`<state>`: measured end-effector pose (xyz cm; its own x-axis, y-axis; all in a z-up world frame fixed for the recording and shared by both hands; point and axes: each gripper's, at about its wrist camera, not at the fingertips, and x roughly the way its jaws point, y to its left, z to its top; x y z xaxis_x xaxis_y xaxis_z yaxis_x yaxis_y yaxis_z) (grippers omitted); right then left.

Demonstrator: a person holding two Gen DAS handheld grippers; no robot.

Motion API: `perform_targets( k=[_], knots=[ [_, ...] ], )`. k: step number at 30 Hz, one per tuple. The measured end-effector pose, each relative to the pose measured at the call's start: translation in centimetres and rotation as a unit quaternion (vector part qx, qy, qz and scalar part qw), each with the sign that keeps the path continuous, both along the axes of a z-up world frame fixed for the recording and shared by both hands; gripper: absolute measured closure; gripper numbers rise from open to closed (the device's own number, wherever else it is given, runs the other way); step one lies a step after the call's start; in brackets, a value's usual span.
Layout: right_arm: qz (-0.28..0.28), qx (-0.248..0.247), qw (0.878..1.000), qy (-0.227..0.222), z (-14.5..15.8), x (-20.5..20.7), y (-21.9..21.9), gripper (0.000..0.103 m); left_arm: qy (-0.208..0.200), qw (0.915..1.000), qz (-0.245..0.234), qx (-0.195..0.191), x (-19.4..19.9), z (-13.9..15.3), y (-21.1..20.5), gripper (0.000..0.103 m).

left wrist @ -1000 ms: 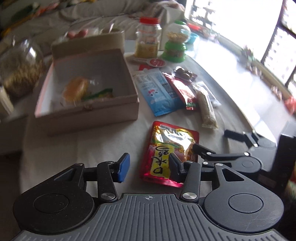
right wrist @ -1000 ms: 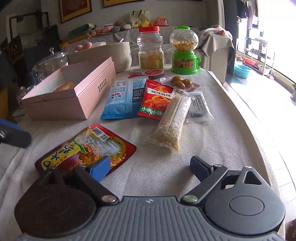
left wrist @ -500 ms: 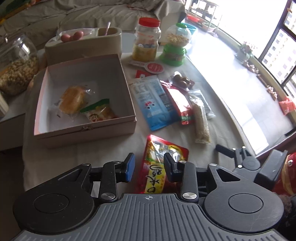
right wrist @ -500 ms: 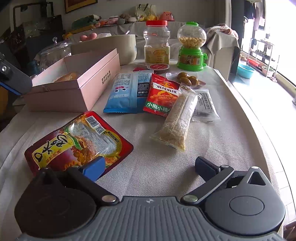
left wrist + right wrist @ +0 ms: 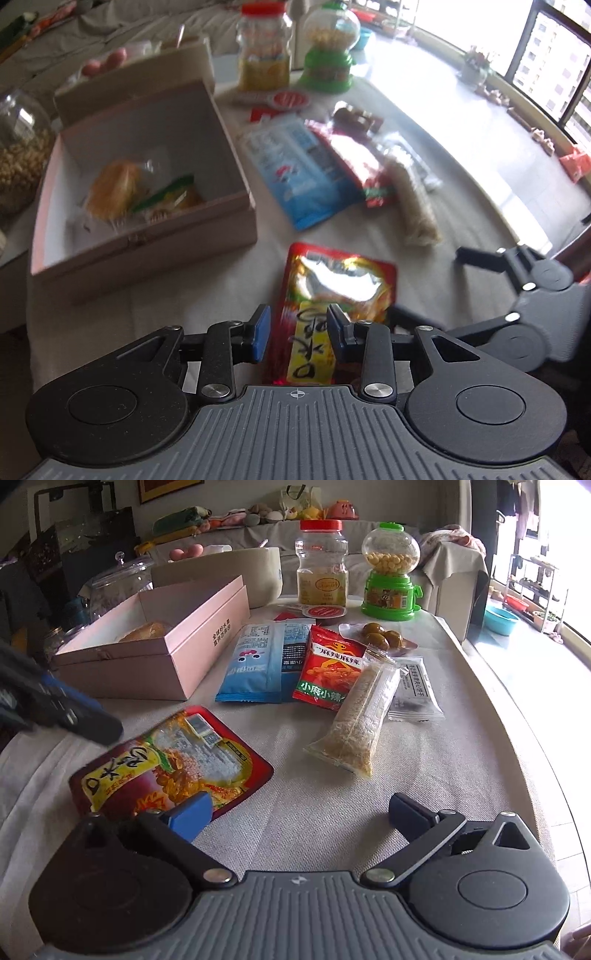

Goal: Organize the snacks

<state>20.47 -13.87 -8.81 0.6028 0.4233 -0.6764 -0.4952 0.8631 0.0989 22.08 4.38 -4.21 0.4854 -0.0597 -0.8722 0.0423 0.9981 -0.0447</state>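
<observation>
A red and yellow snack pouch (image 5: 332, 291) (image 5: 173, 760) lies flat on the cloth near the table's front. My left gripper (image 5: 298, 330) hovers over its near end; the jaws are partly apart and the pads do not press on it. In the right wrist view one left finger (image 5: 81, 720) hangs just above the pouch's left corner. My right gripper (image 5: 299, 810) (image 5: 428, 284) stands wide open over bare cloth to the pouch's right, holding nothing. The open pink box (image 5: 147, 251) (image 5: 147, 672) holds a wrapped bun (image 5: 114, 188) and a green-yellow packet (image 5: 170, 195).
Past the pouch lie a blue packet (image 5: 262, 661), a red chili packet (image 5: 328, 668), a grain bar (image 5: 354, 723), a white sachet (image 5: 415, 686) and a pack of olives (image 5: 380, 635). At the back stand a red-lidded jar (image 5: 321, 568), a green candy dispenser (image 5: 391, 572) and a beige container (image 5: 221, 572).
My left gripper has narrowed its jaws and dropped closer to the red pouch, whose near end now shows between the fingers. The right gripper has stayed in place.
</observation>
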Motion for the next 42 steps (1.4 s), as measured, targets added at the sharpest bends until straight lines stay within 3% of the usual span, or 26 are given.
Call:
perform_targets(
  k=[6,8,11,15,18,22,31,36,42],
  knots=[
    [0.0,0.044,0.999,-0.006,1.6,-0.2,-0.6,0.006,-0.002,1.0,0.005,-0.003,1.0,-1.3,1.3,0.065],
    [0.004,0.05,0.999,0.003,1.5,0.3,0.0,0.017,-0.008,0.9996,0.007,-0.026,1.3,-1.4,2.0,0.065],
    [0.013,0.022,1.0,0.015,0.7,1.0,1.2,0.033,-0.044,0.9966,-0.006,-0.07,1.3,-1.5,3.5,0.065],
    [0.022,0.001,1.0,-0.016,0.3,0.4,1.5,0.033,-0.082,0.9909,-0.016,-0.105,1.0,-2.3,5.2,0.066],
    [0.026,0.002,0.999,-0.027,-0.1,0.4,1.1,0.033,-0.061,0.9852,-0.036,-0.156,1.3,-3.4,5.9,0.066],
    [0.028,0.013,0.999,-0.029,-0.1,0.4,0.7,0.033,-0.047,0.9883,-0.041,-0.139,0.9,-4.0,6.1,0.066],
    [0.03,0.047,0.998,-0.017,-0.2,0.9,0.0,0.031,-0.033,0.9724,-0.029,-0.229,0.1,-5.0,6.7,0.062],
    [0.023,0.052,0.998,-0.02,-0.2,0.7,-0.2,0.034,-0.054,0.9719,-0.044,-0.225,-1.1,-3.7,5.2,0.062],
    [0.006,0.067,0.998,-0.011,0.4,-0.5,-1.1,0.058,-0.096,0.9592,-0.041,-0.263,-3.1,-2.4,4.5,0.062]
  ],
)
